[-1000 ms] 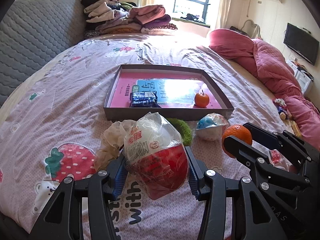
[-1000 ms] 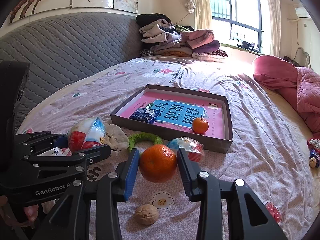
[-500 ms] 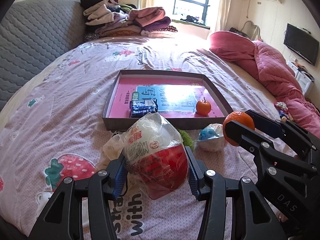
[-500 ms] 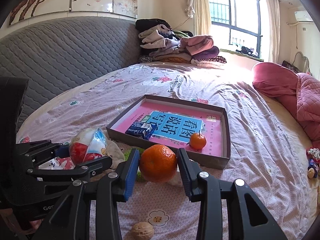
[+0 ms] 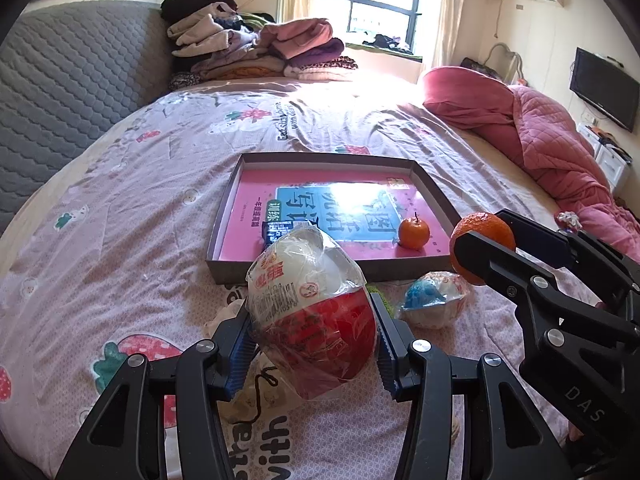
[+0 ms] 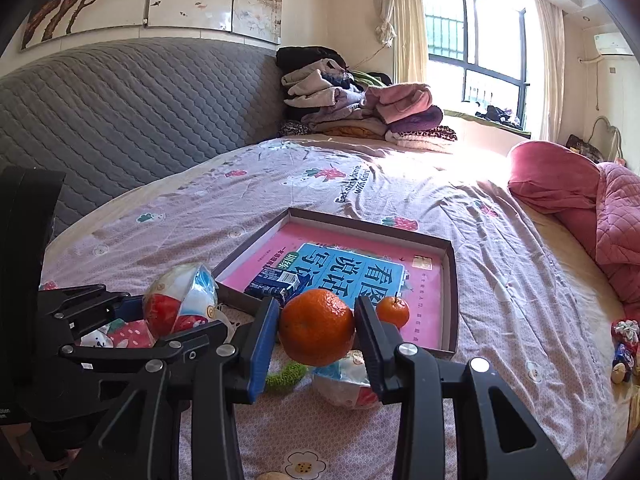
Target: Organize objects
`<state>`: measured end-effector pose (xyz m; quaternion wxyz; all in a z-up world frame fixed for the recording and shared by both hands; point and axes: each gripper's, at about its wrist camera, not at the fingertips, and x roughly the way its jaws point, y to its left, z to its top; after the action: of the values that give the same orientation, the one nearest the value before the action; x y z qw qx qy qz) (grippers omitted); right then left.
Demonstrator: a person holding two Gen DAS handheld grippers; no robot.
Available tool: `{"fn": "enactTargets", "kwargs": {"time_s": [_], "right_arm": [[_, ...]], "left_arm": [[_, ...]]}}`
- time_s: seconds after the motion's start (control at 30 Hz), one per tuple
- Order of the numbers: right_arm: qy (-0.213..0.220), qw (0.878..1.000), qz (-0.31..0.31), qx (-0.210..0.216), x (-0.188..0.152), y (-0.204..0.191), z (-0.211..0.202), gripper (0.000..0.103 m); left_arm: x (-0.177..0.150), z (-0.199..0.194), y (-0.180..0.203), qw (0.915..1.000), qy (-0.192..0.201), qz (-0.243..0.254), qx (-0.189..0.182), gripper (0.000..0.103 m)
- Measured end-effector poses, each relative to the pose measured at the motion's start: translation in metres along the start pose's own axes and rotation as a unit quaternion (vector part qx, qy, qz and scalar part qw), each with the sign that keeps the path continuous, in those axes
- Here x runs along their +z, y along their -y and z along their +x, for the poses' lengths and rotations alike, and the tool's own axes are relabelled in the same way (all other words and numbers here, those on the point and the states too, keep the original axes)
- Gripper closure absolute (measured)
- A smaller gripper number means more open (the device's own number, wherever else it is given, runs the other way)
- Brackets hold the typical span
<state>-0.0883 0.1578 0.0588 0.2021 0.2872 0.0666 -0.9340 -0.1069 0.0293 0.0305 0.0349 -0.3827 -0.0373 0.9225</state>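
Observation:
My left gripper (image 5: 312, 316) is shut on a wrapped red-and-white toy egg (image 5: 310, 312), held above the bedsheet in front of the shallow brown box (image 5: 228, 208). My right gripper (image 6: 316, 330) is shut on a large orange (image 6: 316, 332), held above the bed just short of the box's near wall (image 6: 448, 354); this orange also shows in the left wrist view (image 5: 482, 228). In the box lie a pink book (image 5: 340, 208), a small mandarin (image 5: 414, 233) and a dark blue carton (image 6: 276, 285). A blue-and-white wrapped egg (image 5: 434, 300) lies on the sheet.
A green fuzzy ring (image 6: 286, 374) and a crumpled beige cloth (image 5: 224, 320) lie on the sheet near the box. A walnut (image 6: 276, 476) sits at the right wrist view's bottom edge. Folded clothes (image 5: 256, 52) pile at the bed's far end; a pink quilt (image 5: 552, 148) lies right.
Both grippers have risen and moved forward toward the box, each still holding its object. The walnut has slid to the bottom edge of the right wrist view.

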Motion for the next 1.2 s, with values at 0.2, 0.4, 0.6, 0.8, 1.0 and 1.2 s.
{"fn": "enactTargets", "kwargs": {"time_s": [0.2, 0.4, 0.6, 0.8, 1.0, 1.2], "right_arm": [[0.002, 1.0, -0.001, -0.004, 0.005, 0.006, 0.003, 0.063], [0.005, 1.0, -0.002, -0.01, 0.012, 0.016, 0.01, 0.063], [0.01, 1.0, -0.003, -0.023, 0.02, 0.029, 0.019, 0.063], [0.01, 0.999, -0.002, -0.038, 0.027, 0.045, 0.029, 0.063], [0.005, 0.999, -0.002, -0.049, 0.034, 0.058, 0.043, 0.063], [0.007, 0.998, -0.008, -0.056, 0.04, 0.066, 0.052, 0.063]], "left_arm": [[0.008, 0.004, 0.003, 0.9999, 0.006, 0.011, 0.011, 0.05], [0.017, 0.011, 0.003, 0.9997, 0.004, 0.016, 0.016, 0.05], [0.03, 0.022, 0.003, 0.9996, 0.004, 0.017, 0.022, 0.05], [0.047, 0.035, 0.006, 0.9994, 0.005, 0.024, 0.025, 0.05], [0.065, 0.047, 0.011, 0.9994, 0.007, 0.028, 0.022, 0.05], [0.08, 0.062, 0.015, 0.9991, 0.004, 0.033, 0.025, 0.05]]}}
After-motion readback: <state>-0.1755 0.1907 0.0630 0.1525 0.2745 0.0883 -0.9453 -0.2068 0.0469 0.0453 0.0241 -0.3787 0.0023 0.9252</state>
